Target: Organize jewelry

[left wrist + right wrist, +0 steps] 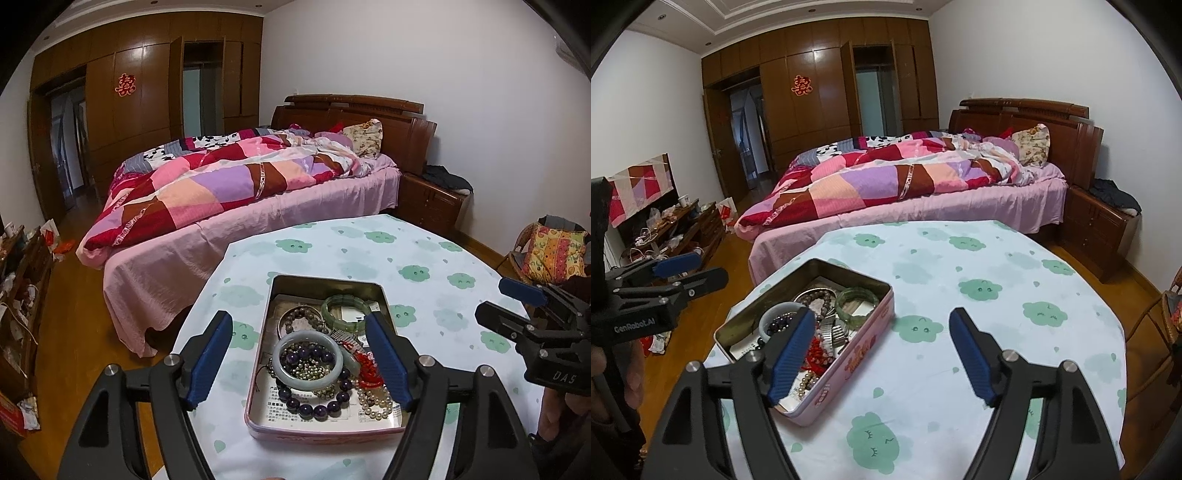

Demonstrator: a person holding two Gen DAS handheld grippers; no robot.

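A pink tin box stands open on the cloth-covered table. It holds a pale jade bangle, a green jade bracelet, a purple bead bracelet, a pearl strand, a brown bead bracelet and a red knot charm. My left gripper is open and empty, its fingers straddling the box from above. My right gripper is open and empty, just right of the box; its left fingertip overlaps the box's contents. Each gripper shows in the other's view, the right and the left.
The table's cloth is white with green cloud prints. A bed with a patchwork quilt lies beyond the table. A wooden nightstand stands to the right, a cluttered low cabinet to the left, a wicker chair at the far right.
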